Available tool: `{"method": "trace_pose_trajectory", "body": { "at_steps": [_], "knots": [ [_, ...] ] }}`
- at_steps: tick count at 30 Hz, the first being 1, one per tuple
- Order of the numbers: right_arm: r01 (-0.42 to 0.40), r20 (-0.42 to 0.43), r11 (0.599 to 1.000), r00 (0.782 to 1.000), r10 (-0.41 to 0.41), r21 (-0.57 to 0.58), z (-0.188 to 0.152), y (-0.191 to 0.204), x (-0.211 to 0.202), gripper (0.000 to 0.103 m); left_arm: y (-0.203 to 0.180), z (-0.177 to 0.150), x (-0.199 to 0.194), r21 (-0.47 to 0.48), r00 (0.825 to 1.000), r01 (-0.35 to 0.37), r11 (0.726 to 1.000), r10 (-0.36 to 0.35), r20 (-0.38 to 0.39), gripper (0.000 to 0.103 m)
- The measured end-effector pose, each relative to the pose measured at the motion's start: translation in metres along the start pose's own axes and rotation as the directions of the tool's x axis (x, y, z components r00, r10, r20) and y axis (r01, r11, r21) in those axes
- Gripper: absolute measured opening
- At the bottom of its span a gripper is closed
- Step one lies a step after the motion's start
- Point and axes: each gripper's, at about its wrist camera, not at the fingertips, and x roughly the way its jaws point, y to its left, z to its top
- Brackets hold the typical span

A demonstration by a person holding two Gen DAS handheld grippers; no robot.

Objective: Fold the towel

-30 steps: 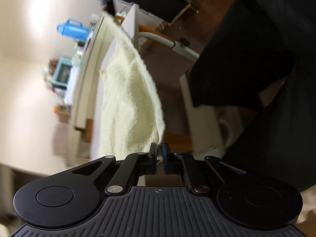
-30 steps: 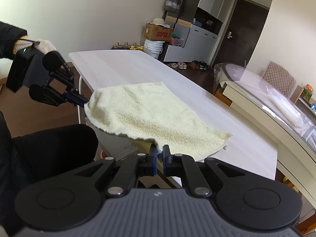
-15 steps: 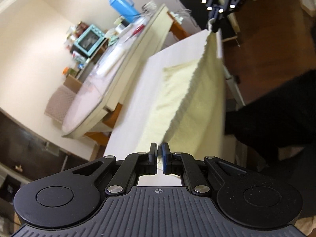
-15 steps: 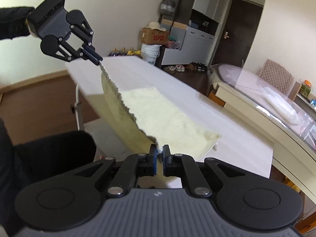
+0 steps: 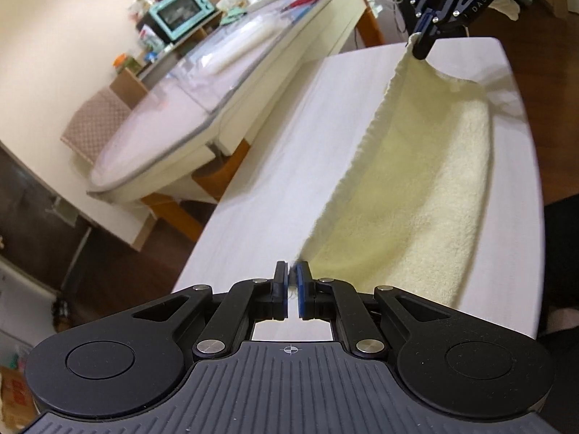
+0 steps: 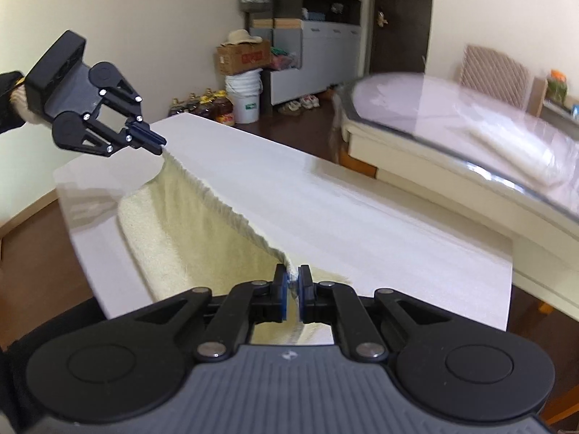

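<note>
Both hand-held grippers (image 5: 292, 271) (image 6: 293, 275) pinching towel (image 5: 416, 188) corners.

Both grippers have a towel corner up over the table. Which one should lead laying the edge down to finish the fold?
Neither clearly. The left gripper and right gripper each pinch one corner of the towel, with the edge stretched taut between them above the table. Probably lower both together; leading with one would likely skew the fold.

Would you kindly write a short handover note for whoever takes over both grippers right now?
Left gripper: shut on one towel corner.
Right gripper: shut on the neighbouring corner.
Towel: held edge lifted taut between the grippers; the rest lies on the white table.
Done: both corners gripped and raised.
Left: carry the edge across to the far side, lay it flat, release.
</note>
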Motion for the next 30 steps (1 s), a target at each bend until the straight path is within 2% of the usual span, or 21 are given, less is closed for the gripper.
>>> {"method": "trace_pose_trajectory", "body": {
  "at_steps": [6, 8, 9, 11, 12, 14, 16, 17, 18, 19, 22, 25, 27, 29, 30],
  "knots": [
    [0.007, -0.069, 0.999, 0.998, -0.003, 0.046, -0.008, -0.024, 0.045, 0.008, 0.003, -0.01, 0.035, -0.021, 0.998, 0.047, 0.999, -0.048, -0.047, 0.005],
    [0.025, -0.074, 0.999, 0.997, -0.021, 0.049, -0.011, -0.026, 0.049, 0.014, 0.002, -0.014, 0.041, -0.023, 0.997, 0.045, 0.999, -0.046, -0.059, 0.005],
    [0.033, -0.075, 0.998, 0.997, -0.029, 0.049, -0.012, -0.027, 0.051, 0.021, 0.003, -0.015, 0.042, -0.033, 0.997, 0.046, 0.998, -0.047, -0.059, 0.005],
    [0.059, -0.052, 0.996, 0.997, -0.056, 0.065, -0.017, -0.03, 0.05, 0.024, 0.005, -0.016, 0.043, -0.051, 0.997, 0.044, 0.998, -0.047, -0.059, 0.007],
    [0.076, -0.039, 0.994, 0.997, -0.073, 0.074, -0.018, -0.031, 0.049, 0.027, 0.008, -0.018, 0.043, -0.066, 0.997, 0.041, 0.997, -0.044, -0.055, 0.011],
    [0.098, -0.027, 0.991, 0.995, -0.096, 0.096, -0.018, -0.033, 0.045, 0.027, 0.013, -0.02, 0.042, -0.107, 0.997, 0.04, 0.993, -0.047, -0.057, 0.013],
    [0.115, 0.006, 0.986, 0.993, -0.117, 0.123, -0.017, -0.03, 0.035, 0.027, 0.02, -0.024, 0.04, -0.164, 0.997, 0.046, 0.985, -0.056, -0.055, 0.029],
    [0.122, 0.031, 0.984, 0.991, -0.127, 0.13, -0.016, -0.023, 0.027, 0.027, 0.027, -0.027, 0.037, -0.223, 0.997, 0.05, 0.974, -0.061, -0.046, 0.05],
    [0.128, 0.057, 0.982, 0.989, -0.137, 0.136, -0.014, -0.015, 0.019, 0.027, 0.034, -0.032, 0.032, -0.281, 0.997, 0.06, 0.958, -0.073, -0.034, 0.055],
    [0.122, 0.073, 0.984, 0.989, -0.132, 0.132, -0.013, -0.008, 0.014, 0.027, 0.038, -0.034, 0.03, -0.304, 0.997, 0.064, 0.951, -0.076, -0.027, 0.054],
    [0.098, 0.11, 0.99, 0.988, -0.109, 0.099, -0.007, 0.024, 0.003, 0.028, 0.045, -0.042, 0.016, -0.335, 0.999, 0.018, 0.942, -0.029, -0.029, 0.054],
    [0.103, 0.099, 0.994, 0.99, -0.105, 0.02, -0.002, 0.074, 0.005, 0.037, 0.046, -0.051, 0.001, -0.347, 0.999, -0.022, 0.938, 0.01, -0.037, 0.058],
    [0.054, 0.098, 0.997, 0.994, -0.049, -0.052, -0.002, 0.114, 0.012, 0.037, 0.045, -0.057, -0.009, -0.36, 0.999, -0.046, 0.932, 0.035, -0.038, 0.063],
    [0.056, 0.1, 0.992, 0.994, -0.045, -0.113, -0.001, 0.14, 0.02, 0.037, 0.046, -0.064, -0.018, -0.378, 0.998, -0.057, 0.924, 0.05, -0.028, 0.071],
    [0.053, 0.103, 0.977, 0.994, -0.032, -0.205, -0.001, 0.171, 0.031, 0.036, 0.047, -0.068, -0.022, -0.388, 0.998, -0.062, 0.92, 0.058, -0.023, 0.071]
  ]
}}
